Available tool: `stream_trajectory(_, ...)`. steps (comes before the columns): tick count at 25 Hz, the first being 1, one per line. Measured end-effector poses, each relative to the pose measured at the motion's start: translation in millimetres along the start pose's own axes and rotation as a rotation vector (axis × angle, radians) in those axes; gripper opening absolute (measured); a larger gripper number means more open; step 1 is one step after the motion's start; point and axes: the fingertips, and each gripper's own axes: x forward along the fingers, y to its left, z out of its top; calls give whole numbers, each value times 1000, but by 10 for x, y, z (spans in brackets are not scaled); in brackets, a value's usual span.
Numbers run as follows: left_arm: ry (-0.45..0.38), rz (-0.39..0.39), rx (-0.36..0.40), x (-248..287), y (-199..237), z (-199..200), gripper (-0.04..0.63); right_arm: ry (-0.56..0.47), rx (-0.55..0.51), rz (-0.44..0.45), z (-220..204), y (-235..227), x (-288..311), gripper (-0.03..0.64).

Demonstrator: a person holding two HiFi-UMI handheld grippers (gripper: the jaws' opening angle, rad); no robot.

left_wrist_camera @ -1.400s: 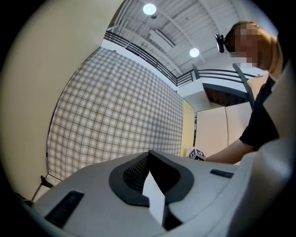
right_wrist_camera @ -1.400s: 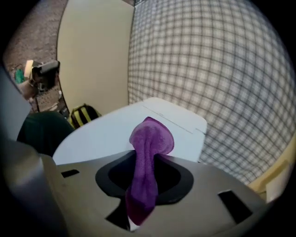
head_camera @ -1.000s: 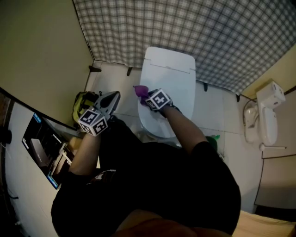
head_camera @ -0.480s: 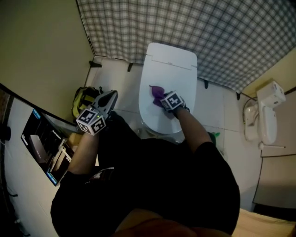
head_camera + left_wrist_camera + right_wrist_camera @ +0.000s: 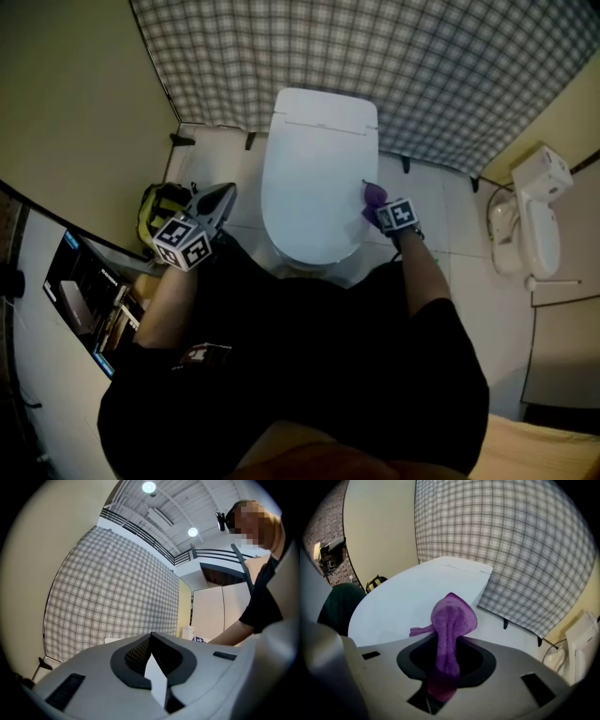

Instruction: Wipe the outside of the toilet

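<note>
White oval toilet point(image 5: 314, 178), lid down, stands against the checked wall point(image 5: 422, 75). Your right gripper point(image 5: 379, 204) pinches a purple terry cloth point(image 5: 451, 620) at the lid's right edge. It's mid-wipe, I'd judge, with the sides and base likely left. Left gripper point(image 5: 216, 201) is idle beside the bowl, jaws together on nothing.

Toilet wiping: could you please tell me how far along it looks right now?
Done: the purple cloth is picked up and clamped in the right gripper. In hand: the cloth sits at the right edge of the closed toilet lid, while the left gripper is shut, empty and off to the side. Left: nothing shows which areas are wiped, and the lower sides are mostly hidden behind the person.
</note>
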Motion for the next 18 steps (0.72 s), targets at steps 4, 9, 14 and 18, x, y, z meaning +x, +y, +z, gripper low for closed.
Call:
stream_trajectory(4,-12,-4,7,-15,-42,51,-8,110,-55,-85,-352,-145,-86,114)
stream_trajectory(9,-34,-4,7,-90,7,112,-8,-80,-87,18,260,497,-275,112)
stream_trajectory(14,-54,-6,-2,-225,62,95,-8,-188,-245,229,978,1872,-254,114)
stream_trajectory(18,-55,2,1,-406,95,87,-8,-175,-328,378,1225,2895,-38,112)
